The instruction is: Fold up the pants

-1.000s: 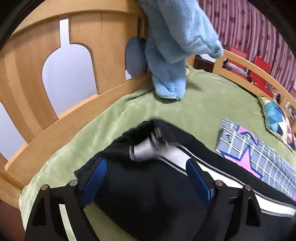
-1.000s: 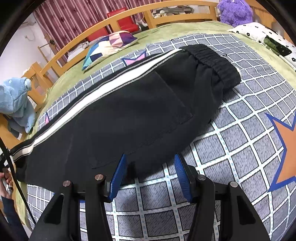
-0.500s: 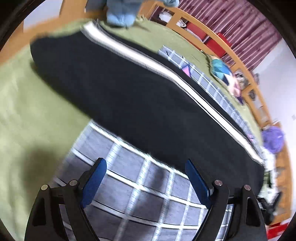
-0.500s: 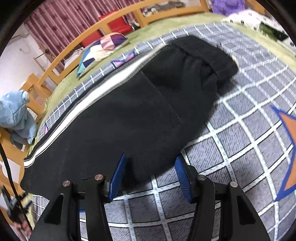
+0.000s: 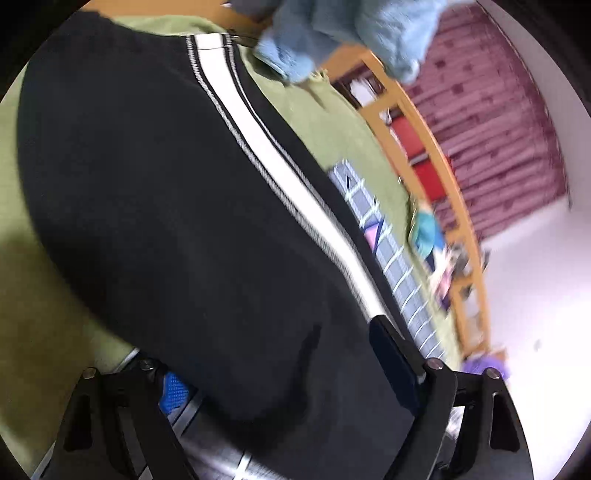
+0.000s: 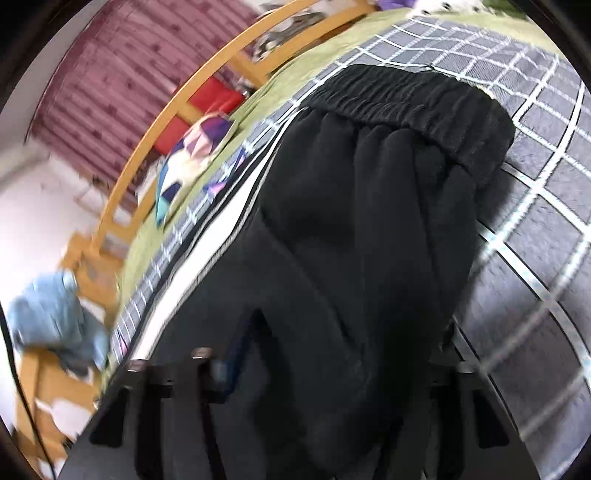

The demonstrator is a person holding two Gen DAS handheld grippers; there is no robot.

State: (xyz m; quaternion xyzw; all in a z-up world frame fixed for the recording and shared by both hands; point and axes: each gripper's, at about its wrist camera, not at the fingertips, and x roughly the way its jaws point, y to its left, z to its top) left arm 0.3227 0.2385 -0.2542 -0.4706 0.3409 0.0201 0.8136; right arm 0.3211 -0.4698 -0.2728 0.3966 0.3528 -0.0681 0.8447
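Black pants point(image 5: 166, 206) with a white side stripe point(image 5: 280, 166) lie lengthwise on the bed. In the left wrist view my left gripper point(image 5: 280, 373) is wide open with the pants' edge lying between and over its fingers. In the right wrist view the elastic waistband point(image 6: 406, 107) is at the far end. My right gripper point(image 6: 332, 365) is open, and the black cloth spreads between and over its fingers, hiding most of both. Both views are tilted and blurred.
The pants rest on a grey checked blanket point(image 6: 546, 206) over a green sheet point(image 5: 22, 317). A wooden bed rail point(image 6: 173, 110) runs along the far side. A light blue plush garment point(image 5: 332, 33) hangs at the bed end. A colourful pillow point(image 6: 192, 155) lies by the rail.
Both grippers have moved forward onto the pants and tilted, so the cloth now lies between their fingers. The left gripper left the cuff end and swung toward the long edge.
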